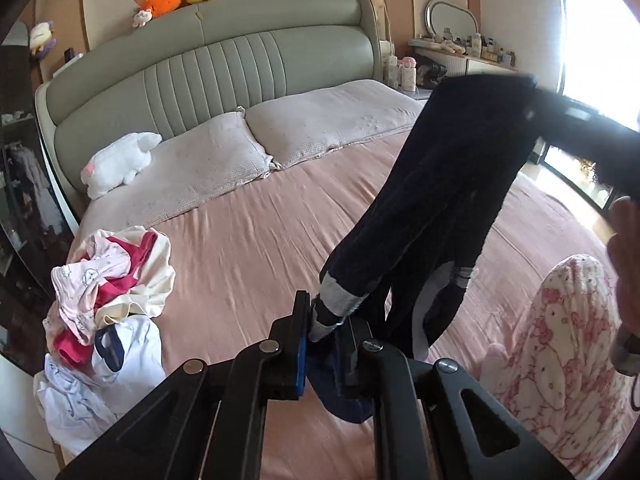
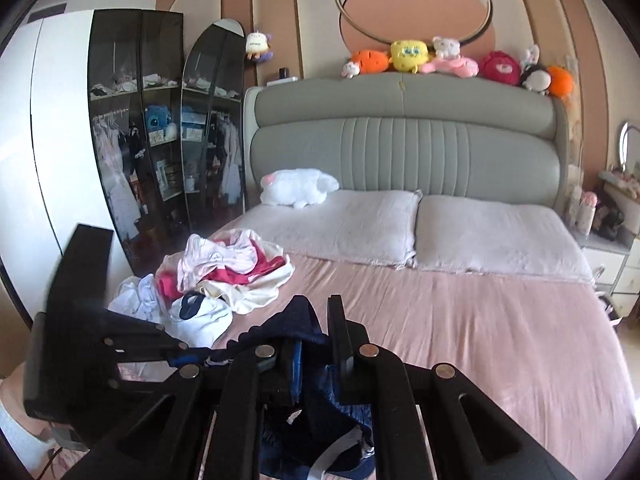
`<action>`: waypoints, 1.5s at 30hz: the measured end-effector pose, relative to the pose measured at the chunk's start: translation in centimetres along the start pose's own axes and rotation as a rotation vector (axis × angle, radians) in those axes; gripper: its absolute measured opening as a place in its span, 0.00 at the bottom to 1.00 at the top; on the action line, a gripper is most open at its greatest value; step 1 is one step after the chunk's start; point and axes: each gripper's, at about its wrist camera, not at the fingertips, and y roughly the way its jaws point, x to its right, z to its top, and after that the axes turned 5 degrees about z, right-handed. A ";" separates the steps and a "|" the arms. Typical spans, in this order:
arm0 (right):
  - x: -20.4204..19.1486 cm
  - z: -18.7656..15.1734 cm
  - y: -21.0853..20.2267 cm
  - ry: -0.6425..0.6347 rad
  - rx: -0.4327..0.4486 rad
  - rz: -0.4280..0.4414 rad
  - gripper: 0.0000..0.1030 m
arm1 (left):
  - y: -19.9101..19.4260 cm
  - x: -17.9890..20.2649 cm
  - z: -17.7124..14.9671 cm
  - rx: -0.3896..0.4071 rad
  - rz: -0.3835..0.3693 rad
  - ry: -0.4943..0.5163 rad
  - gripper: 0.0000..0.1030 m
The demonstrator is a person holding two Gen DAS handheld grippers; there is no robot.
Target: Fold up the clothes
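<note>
I hold dark navy trousers (image 1: 452, 184) with grey cuffs in the air above the pink bed (image 1: 248, 248). My left gripper (image 1: 326, 330) is shut on one grey cuff of a trouser leg. The other leg hangs beside it. My right gripper (image 2: 318, 320) is shut on the trousers' waist end (image 2: 296, 320), and it shows as a dark bar at the upper right of the left wrist view (image 1: 576, 128). In the right wrist view my left gripper (image 2: 80, 320) shows at the lower left.
A heap of unfolded clothes (image 1: 108, 304) in white, pink and red lies at the bed's left edge (image 2: 208, 280). Two pillows (image 2: 420, 232) and a white plush toy (image 2: 298, 186) lie by the headboard. A pink patterned sleeve (image 1: 560, 360) is at right. A wardrobe (image 2: 132, 152) stands left.
</note>
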 end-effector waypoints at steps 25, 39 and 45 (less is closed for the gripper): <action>3.5 -0.3 -1.8 0.109 -0.039 -0.235 0.10 | 0.4 -5.8 -1.0 0.028 -0.075 -0.311 0.29; 5.1 -2.1 1.1 0.274 -0.149 -0.066 0.11 | 4.6 3.6 -3.3 -0.192 -0.400 -0.063 0.28; 4.9 -1.6 1.0 0.268 -0.152 -0.045 0.11 | 9.2 1.3 -2.6 -0.237 -0.243 -0.143 0.28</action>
